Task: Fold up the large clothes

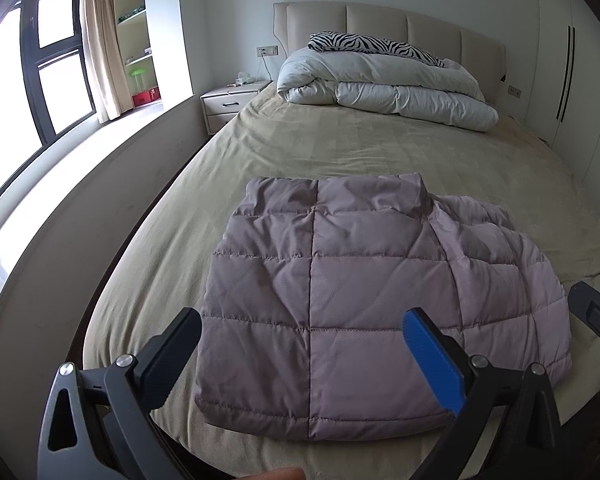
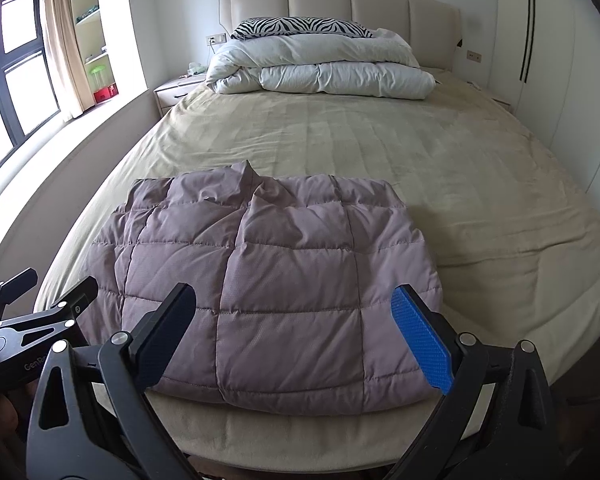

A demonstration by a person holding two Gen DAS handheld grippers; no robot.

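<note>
A mauve quilted puffer jacket (image 1: 364,304) lies folded into a rough rectangle near the foot of the bed (image 1: 300,148), collar toward the headboard. My left gripper (image 1: 306,320) hovers open just in front of its near edge, nothing between the fingers. In the right wrist view the same jacket (image 2: 284,280) fills the middle, and my right gripper (image 2: 296,300) is open above its near edge, holding nothing. The left gripper (image 2: 56,284) shows at the lower left of that view; a part of the right gripper (image 1: 596,308) shows at the right edge of the left wrist view.
A folded white duvet (image 1: 384,88) with a zebra-print pillow (image 1: 372,46) lies at the headboard. A white nightstand (image 1: 228,102) stands at the bed's left, beside a low ledge (image 1: 100,200) under the window. Wardrobe doors (image 2: 560,60) line the right side.
</note>
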